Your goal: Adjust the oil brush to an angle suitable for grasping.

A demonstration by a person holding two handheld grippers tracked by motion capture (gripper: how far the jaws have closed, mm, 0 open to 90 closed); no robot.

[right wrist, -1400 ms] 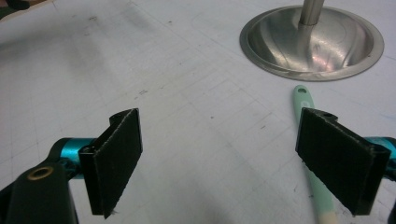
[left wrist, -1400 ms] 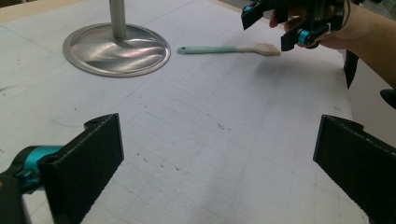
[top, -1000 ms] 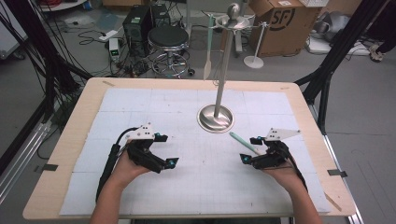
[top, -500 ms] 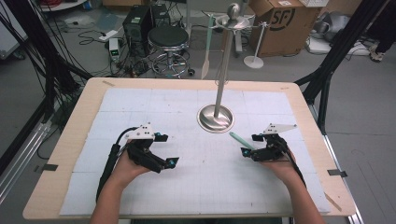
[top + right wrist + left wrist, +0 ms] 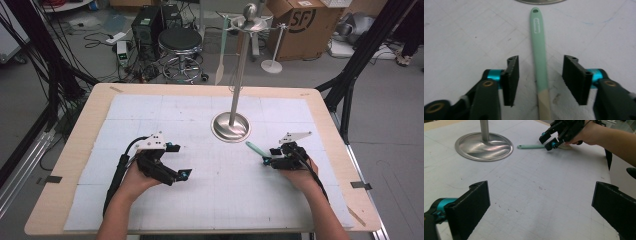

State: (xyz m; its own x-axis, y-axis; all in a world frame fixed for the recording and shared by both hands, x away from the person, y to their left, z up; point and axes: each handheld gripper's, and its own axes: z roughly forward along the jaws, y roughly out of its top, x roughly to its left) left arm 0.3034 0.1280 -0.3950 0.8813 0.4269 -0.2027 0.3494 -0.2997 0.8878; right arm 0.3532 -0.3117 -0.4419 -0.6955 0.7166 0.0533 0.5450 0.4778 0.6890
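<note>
Steel pole stand with round base: landmark. Just right of its base lies the slim mint-green utensil with pale wooden end, likely light, stiff and smooth. Right gripper straddles it, jaws just closing, not yet touching; grasp mid-handle. Left gripper: spread, idle.

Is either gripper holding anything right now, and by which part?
Nothing held yet. The right gripper has been closing around the spatula handle, pads still clear. The left gripper is open.

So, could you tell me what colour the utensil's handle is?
Mint green handle, turning beige lower down; clearest in the right gripper view.
</note>
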